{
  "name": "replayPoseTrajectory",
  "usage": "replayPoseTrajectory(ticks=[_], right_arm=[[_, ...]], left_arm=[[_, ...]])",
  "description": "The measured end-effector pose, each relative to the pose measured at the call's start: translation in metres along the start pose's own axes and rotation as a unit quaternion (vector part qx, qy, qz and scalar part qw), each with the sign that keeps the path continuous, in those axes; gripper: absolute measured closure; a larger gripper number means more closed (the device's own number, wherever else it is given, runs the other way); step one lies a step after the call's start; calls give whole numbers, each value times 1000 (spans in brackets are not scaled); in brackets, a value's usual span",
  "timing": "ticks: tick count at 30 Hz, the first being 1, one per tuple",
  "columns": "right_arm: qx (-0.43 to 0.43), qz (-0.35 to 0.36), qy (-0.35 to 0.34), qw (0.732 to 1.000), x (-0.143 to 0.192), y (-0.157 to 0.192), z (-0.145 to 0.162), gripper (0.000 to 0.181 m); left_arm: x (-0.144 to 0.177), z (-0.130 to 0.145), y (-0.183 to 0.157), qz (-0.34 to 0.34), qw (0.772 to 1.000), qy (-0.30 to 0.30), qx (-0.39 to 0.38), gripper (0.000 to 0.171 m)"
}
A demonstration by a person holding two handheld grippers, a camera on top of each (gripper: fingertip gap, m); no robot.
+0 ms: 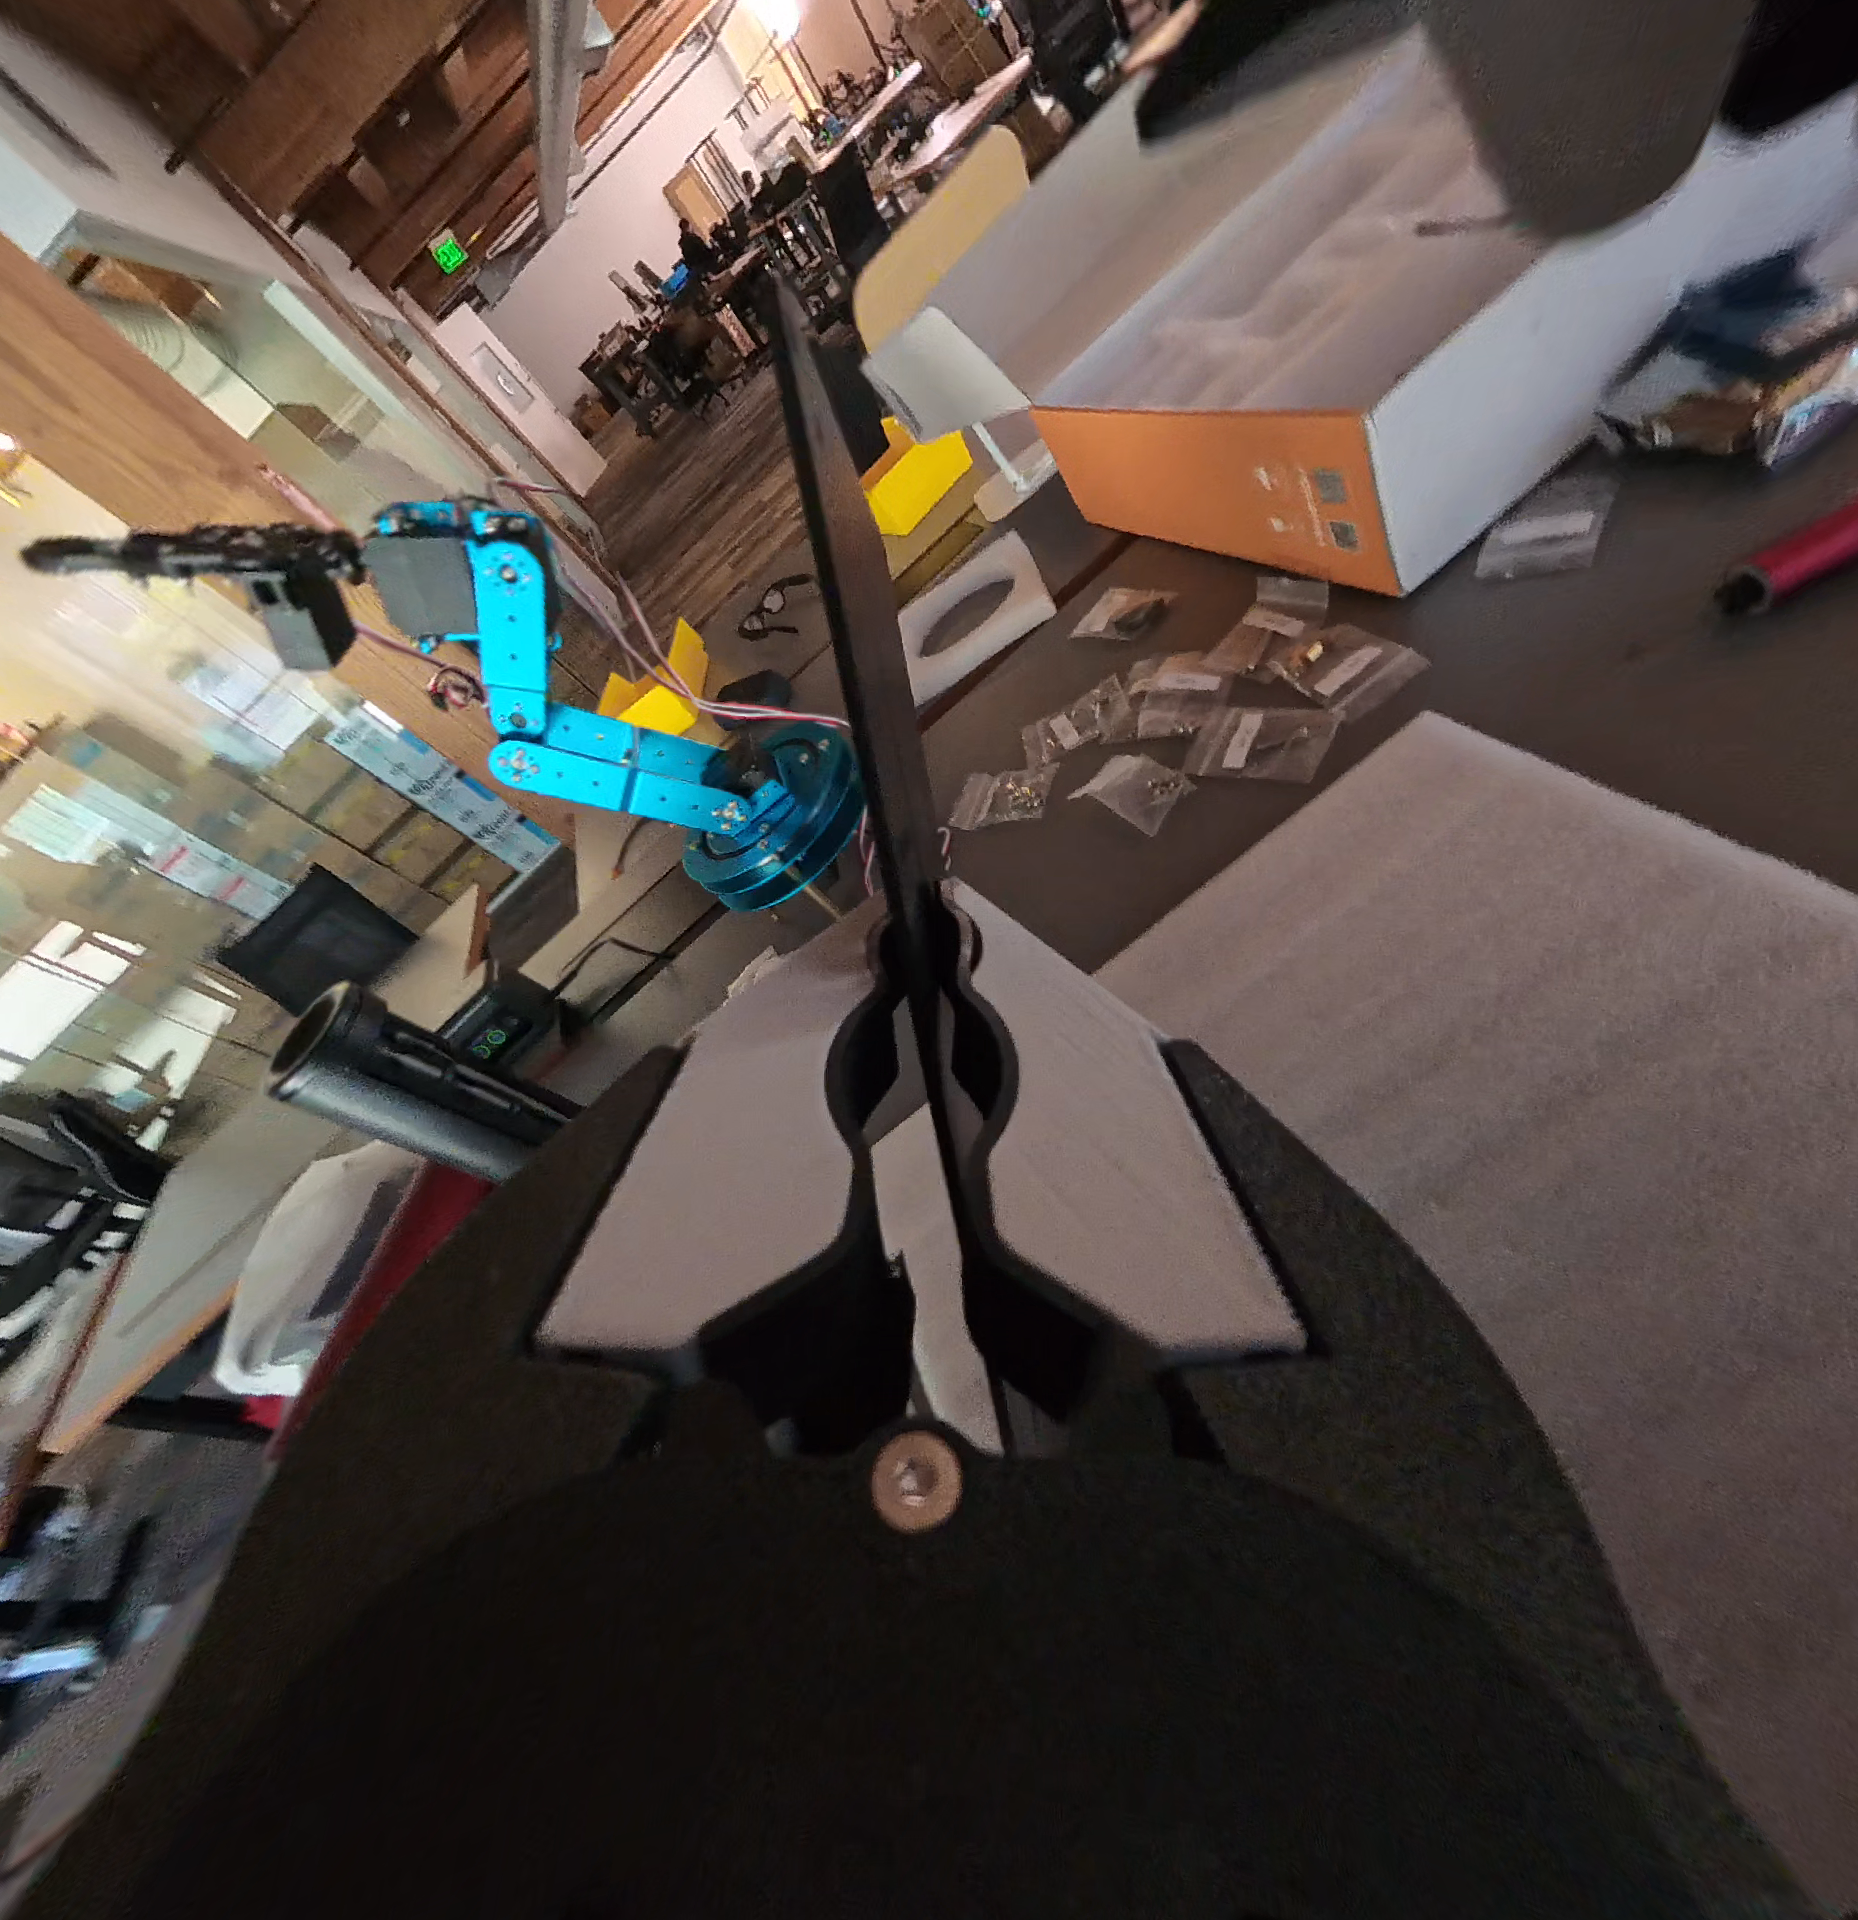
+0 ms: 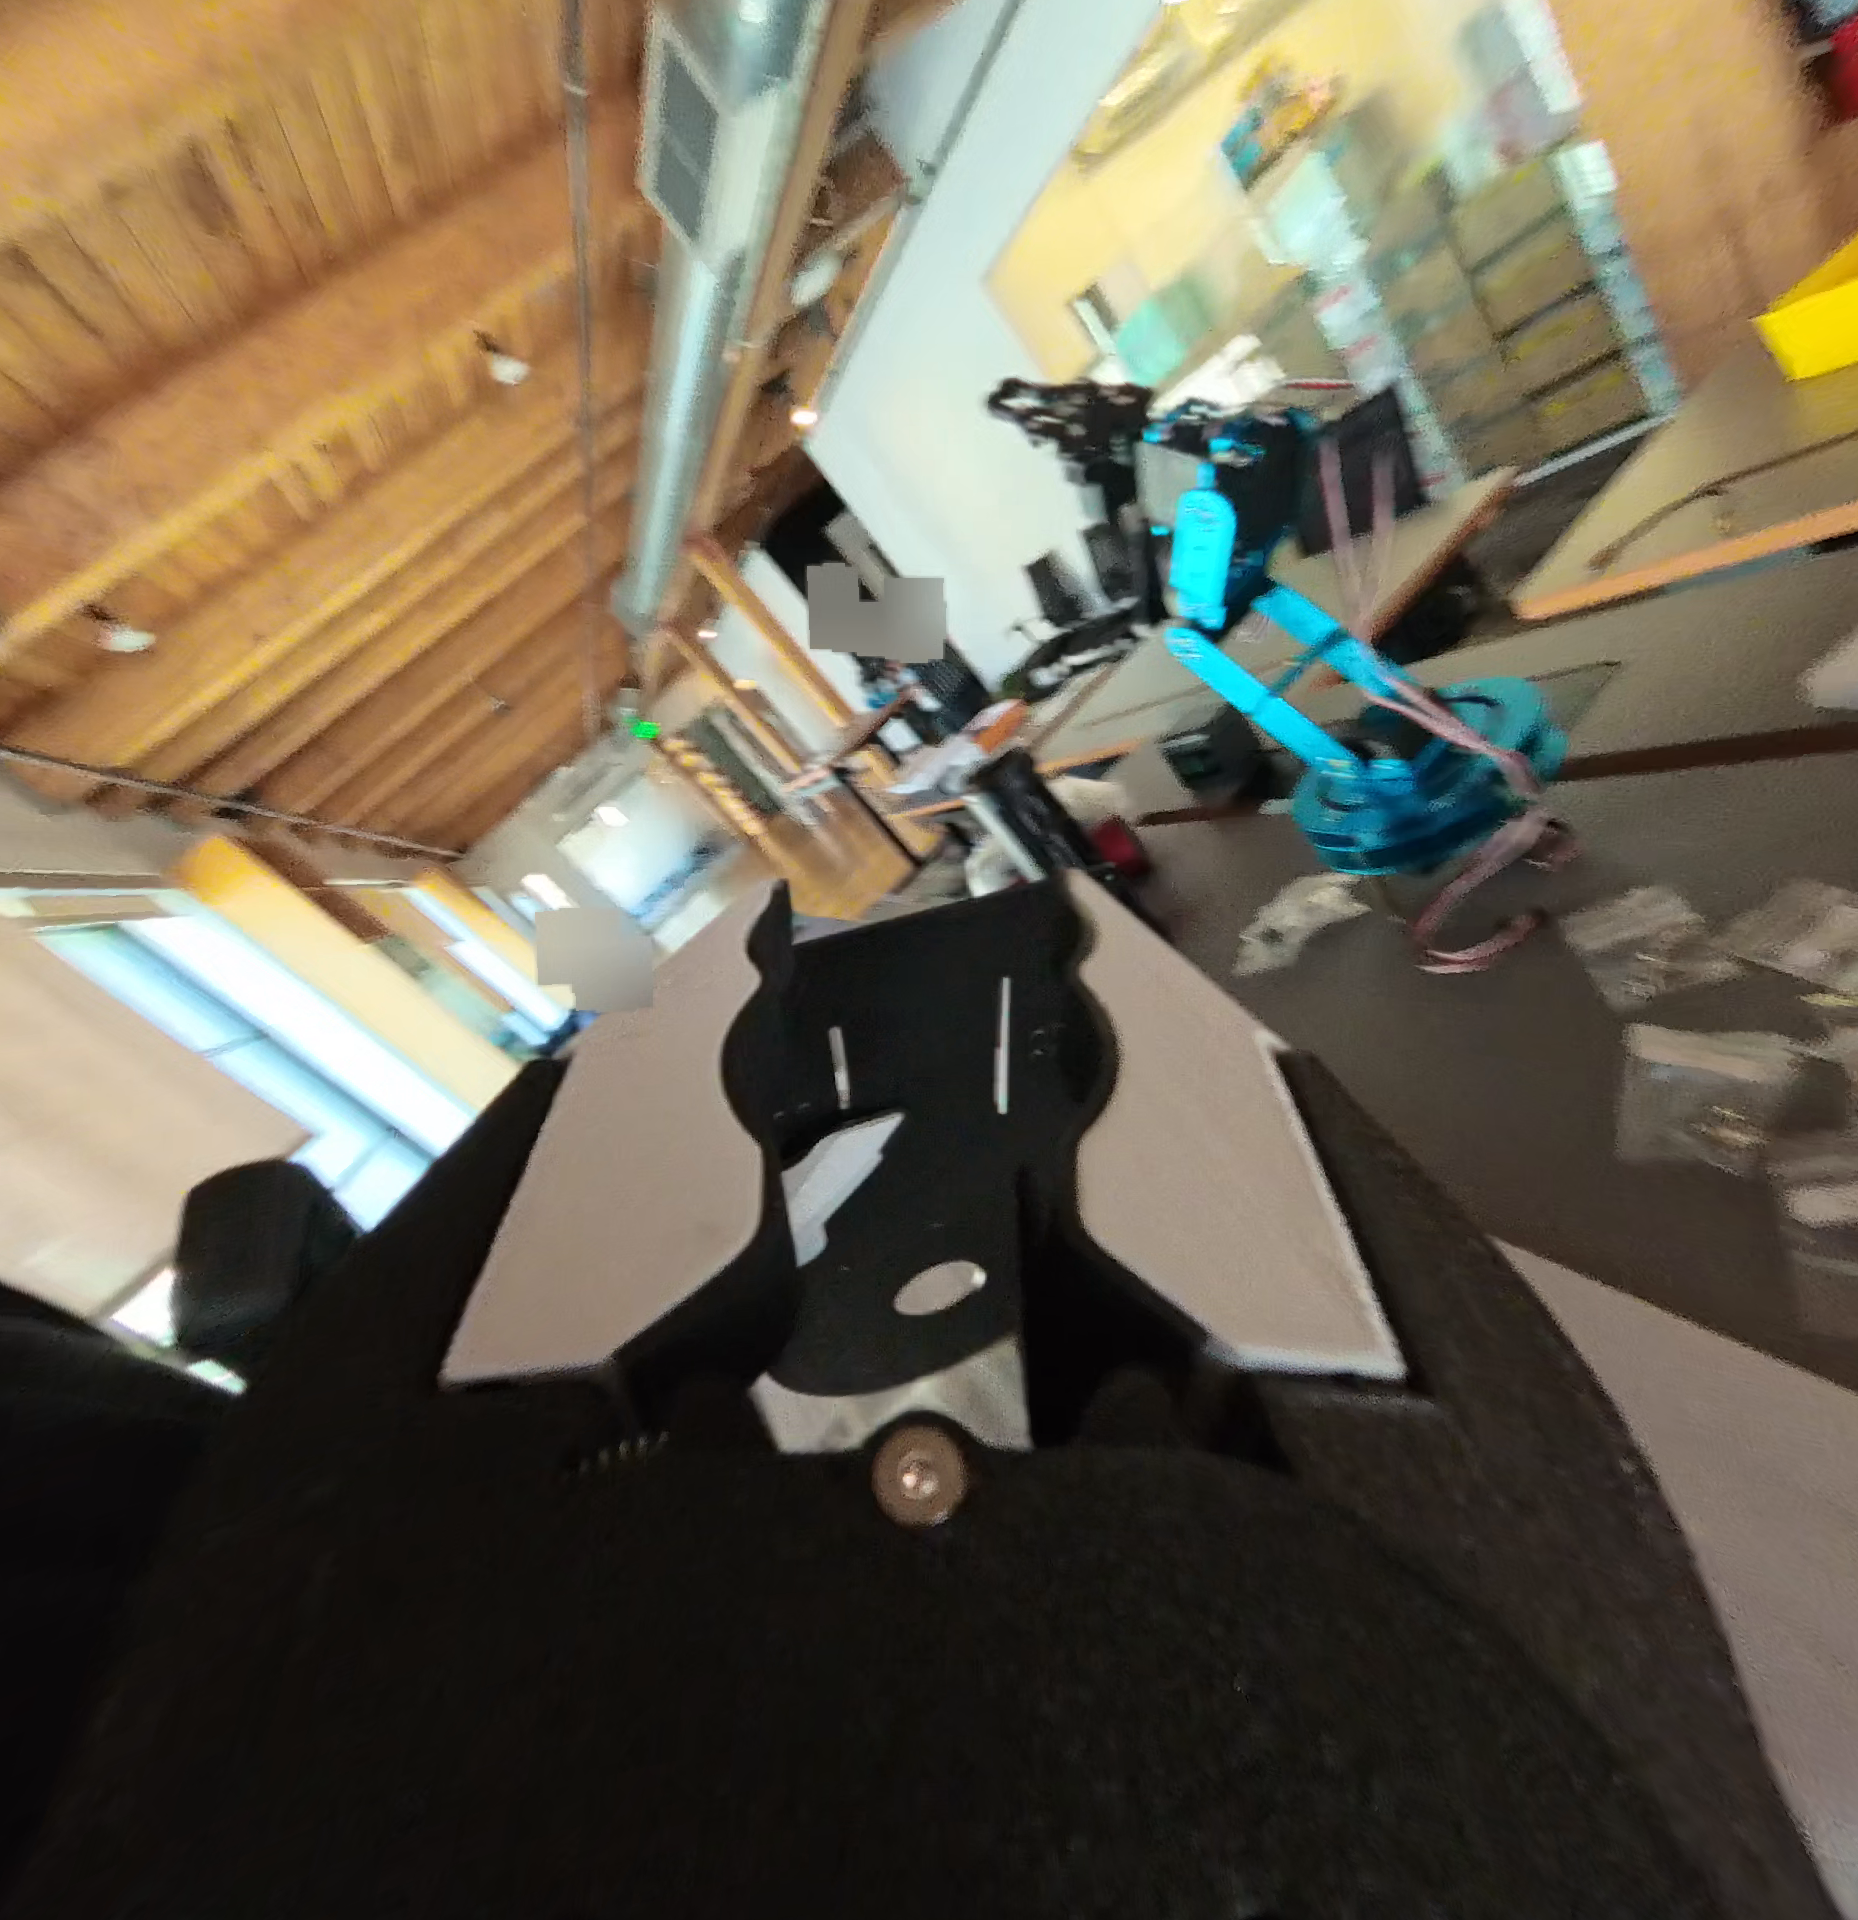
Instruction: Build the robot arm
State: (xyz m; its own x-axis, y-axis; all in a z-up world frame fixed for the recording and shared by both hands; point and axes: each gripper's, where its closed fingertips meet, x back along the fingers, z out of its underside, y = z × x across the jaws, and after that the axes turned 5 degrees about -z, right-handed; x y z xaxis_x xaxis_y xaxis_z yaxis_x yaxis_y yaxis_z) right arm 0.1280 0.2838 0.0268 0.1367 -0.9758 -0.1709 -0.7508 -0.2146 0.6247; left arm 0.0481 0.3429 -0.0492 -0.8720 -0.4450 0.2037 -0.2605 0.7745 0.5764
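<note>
- Between the left gripper's (image 1: 909,997) closed fingers, a thin black plate (image 1: 852,623) is pinched edge-on, rising above the desk (image 1: 1590,665).
- Right gripper (image 2: 920,987) clamps a flat black plate with slots and an oval hole (image 2: 935,1143).
- Beyond both stands a blue metal toy robot arm (image 1: 592,717) on a round base, wires trailing.
- Small clear bags of hardware (image 1: 1195,717) lie scattered beside it.
- An open orange-and-white box (image 1: 1320,416) sits farther back, holding white packing.

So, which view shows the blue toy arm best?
The left wrist view: the blue arm is sharp there, from round base to black claw. The right wrist view shows it whole too, but blurred and farther off.
</note>
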Motion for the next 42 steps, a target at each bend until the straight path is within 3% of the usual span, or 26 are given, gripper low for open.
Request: replayPoseTrajectory(ticks=[3, 5, 8, 11, 15, 18, 22, 25, 28, 32, 34, 38, 42], right_arm=[[12, -45, 41, 998, -36, 37, 15, 113], [87, -38, 54, 994, -51, 66, 19, 116], [142, 2, 14, 990, -43, 78, -1, 117], [146, 62, 11, 987, -20, 47, -6, 112], [112, 99, 29, 988, 0, 4, 15, 112], [83, 99, 41, 991, 4, -27, 32, 113], [59, -33, 18, 998, -13, -18, 32, 115], [52, -82, 31, 995, -19, -12, 31, 125], [75, -87, 38, 993, -23, -11, 33, 136], [74, -74, 28, 994, -20, -15, 32, 138], [82, -52, 33, 995, -16, -21, 33, 144], [108, 27, 59, 992, 24, -32, 35, 143], [148, 206, 92, 963, 144, -68, 30, 142]], left_arm=[[11, -20, 27, -12, 997, -32, 72, 171], [21, -47, 45, -22, 990, -78, 119, 171], [28, -79, 53, -6, 972, -134, 194, 171], [15, -80, 32, 8, 962, -161, 221, 171], [-6, -56, -21, 91, 947, -138, 276, 170], [0, -60, -27, 109, 946, -150, 264, 171], [9, -59, -30, 136, 946, -147, 254, 171], [13, -67, -22, 137, 951, -157, 227, 170], [17, -87, -4, 129, 953, -183, 206, 170], [11, -86, 1, 171, 944, -154, 236, 171], [9, -84, 5, 156, 947, -141, 245, 171], [6, -86, 2, 135, 954, -133, 234, 171], [6, -89, -3, 129, 954, -118, 243, 170]])
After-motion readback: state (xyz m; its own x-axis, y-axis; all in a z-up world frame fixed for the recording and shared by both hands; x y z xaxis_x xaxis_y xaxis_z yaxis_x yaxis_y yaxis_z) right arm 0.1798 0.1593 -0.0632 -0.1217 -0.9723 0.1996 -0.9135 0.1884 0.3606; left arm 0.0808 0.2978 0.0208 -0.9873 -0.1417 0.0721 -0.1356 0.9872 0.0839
